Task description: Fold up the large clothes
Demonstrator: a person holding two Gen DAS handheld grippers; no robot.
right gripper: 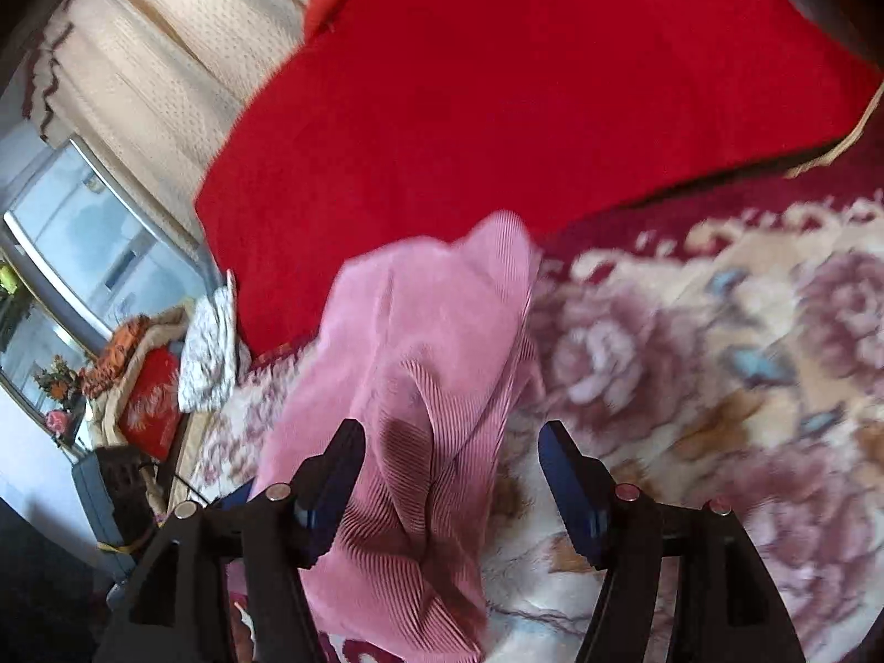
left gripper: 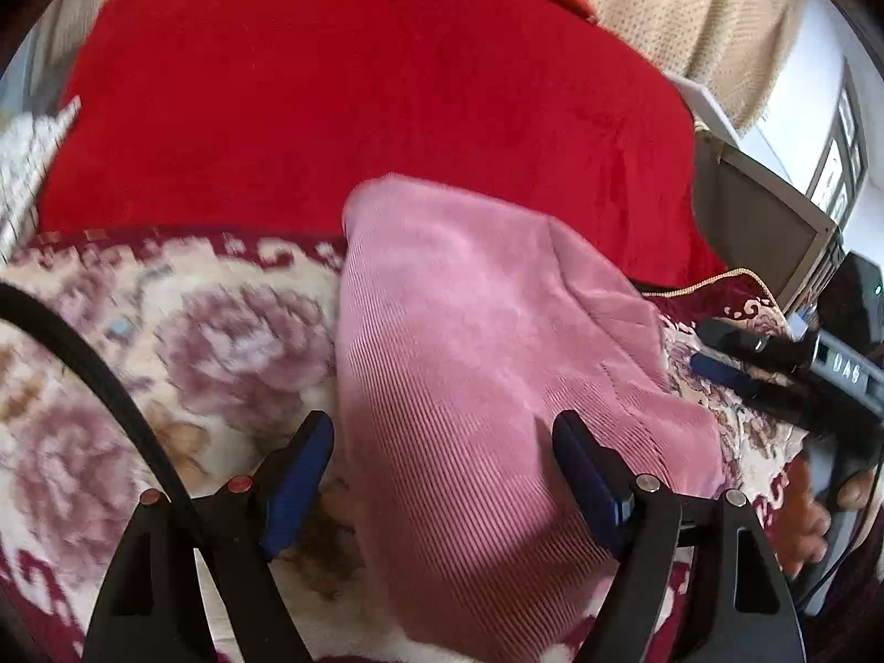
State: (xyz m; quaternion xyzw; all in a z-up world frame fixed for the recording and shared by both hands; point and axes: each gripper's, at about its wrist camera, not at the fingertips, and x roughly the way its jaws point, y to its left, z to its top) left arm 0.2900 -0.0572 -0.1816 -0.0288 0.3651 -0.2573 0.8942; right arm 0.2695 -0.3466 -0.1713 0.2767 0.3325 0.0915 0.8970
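Observation:
A pink ribbed garment lies partly folded on a floral blanket. My left gripper is open just above its near part, with cloth between and below the fingers but not pinched. In the right wrist view the same pink garment lies bunched with creases. My right gripper is open over its right edge, holding nothing. The right gripper also shows at the right edge of the left wrist view, beside the garment.
A red blanket covers the bed behind the garment; it also shows in the right wrist view. Cream curtains and a window stand at the side. A pile of cushions sits at the left.

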